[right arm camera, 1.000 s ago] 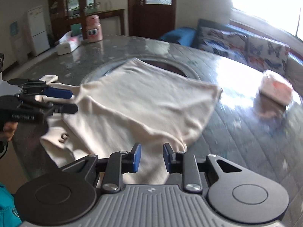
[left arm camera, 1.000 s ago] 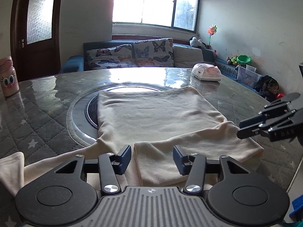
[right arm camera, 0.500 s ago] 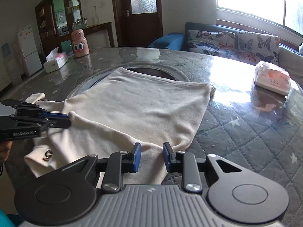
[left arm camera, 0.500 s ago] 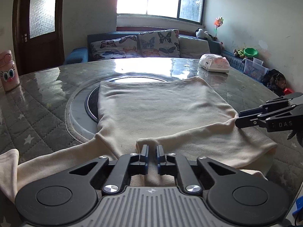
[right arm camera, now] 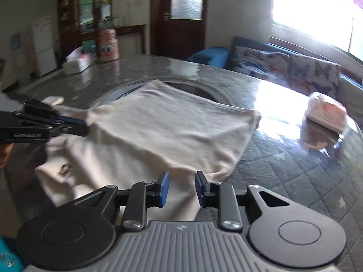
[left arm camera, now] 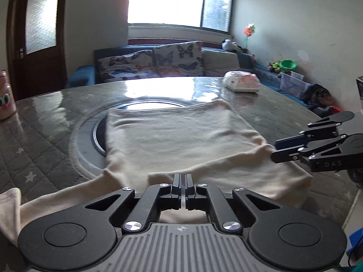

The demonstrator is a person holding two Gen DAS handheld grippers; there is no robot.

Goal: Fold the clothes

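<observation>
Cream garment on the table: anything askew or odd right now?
Slightly. The cream garment lies skewed over the table's round inset, and one sleeve trails off toward the near edge. The left gripper is shut on its folded edge; the right gripper is open.

We see a cream garment on a grey star-quilted table, butterfly-print cushions at twelve o'clock.

Quick tally: one cream garment spread on the one round surface; two tongs, left and right; two tissue packs; one pink bottle; one sofa with two butterfly cushions.
</observation>
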